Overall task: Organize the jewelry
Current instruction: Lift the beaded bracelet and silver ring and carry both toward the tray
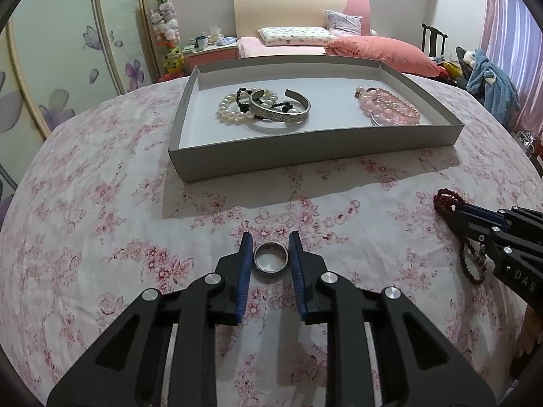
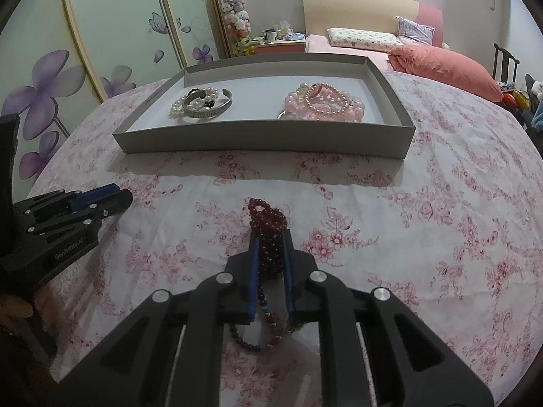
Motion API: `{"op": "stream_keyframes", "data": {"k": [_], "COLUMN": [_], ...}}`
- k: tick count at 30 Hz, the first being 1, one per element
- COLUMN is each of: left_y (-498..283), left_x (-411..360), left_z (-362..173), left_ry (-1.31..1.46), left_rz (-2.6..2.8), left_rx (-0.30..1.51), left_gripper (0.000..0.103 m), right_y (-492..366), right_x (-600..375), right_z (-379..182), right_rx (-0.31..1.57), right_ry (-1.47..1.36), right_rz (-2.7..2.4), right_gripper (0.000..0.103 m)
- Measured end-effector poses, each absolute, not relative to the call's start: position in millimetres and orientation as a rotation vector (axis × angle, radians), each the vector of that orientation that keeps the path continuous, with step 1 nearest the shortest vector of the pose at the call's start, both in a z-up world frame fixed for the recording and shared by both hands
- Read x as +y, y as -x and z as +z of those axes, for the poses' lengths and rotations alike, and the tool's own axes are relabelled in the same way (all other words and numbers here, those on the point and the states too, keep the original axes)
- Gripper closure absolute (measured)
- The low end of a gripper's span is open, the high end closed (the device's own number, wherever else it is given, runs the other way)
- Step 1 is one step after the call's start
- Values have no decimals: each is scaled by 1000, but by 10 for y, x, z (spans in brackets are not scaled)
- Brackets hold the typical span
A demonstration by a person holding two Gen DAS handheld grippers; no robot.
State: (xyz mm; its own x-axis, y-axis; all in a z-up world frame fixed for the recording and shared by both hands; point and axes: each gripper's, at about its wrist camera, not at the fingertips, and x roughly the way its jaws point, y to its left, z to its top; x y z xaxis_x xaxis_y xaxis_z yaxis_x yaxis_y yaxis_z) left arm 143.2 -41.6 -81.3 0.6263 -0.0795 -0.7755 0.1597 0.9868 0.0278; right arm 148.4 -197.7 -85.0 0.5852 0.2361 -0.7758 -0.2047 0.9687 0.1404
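Tray (image 1: 305, 151) ahead, cuff (image 1: 281, 110), pearls (image 1: 229, 110)

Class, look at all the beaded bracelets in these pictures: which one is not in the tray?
The dark red beaded bracelet, clamped in the right gripper over the tablecloth; the white pearl and pink ones lie inside the grey tray.

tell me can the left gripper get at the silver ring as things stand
Probably yes: the silver ring already lies on the cloth between the open fingers of the left gripper, with nothing between them. The right gripper is off to the side, holding dark red beads.
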Motion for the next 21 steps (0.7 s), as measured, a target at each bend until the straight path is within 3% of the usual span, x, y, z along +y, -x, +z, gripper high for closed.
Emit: {"op": "stream_keyframes", "data": {"k": [21], "left_y": [-1322], "left_x": [-280], "left_z": [-782], "left_ry": [-20], "left_rz": [-168], "left_rx": [869], "left_gripper": [80], "right_y": [-1466], "right_x": [-2045], "right_z": [-749], "right_rx": [885], "right_ry": [-68], "right_rz": [252], "right_gripper": [95]}}
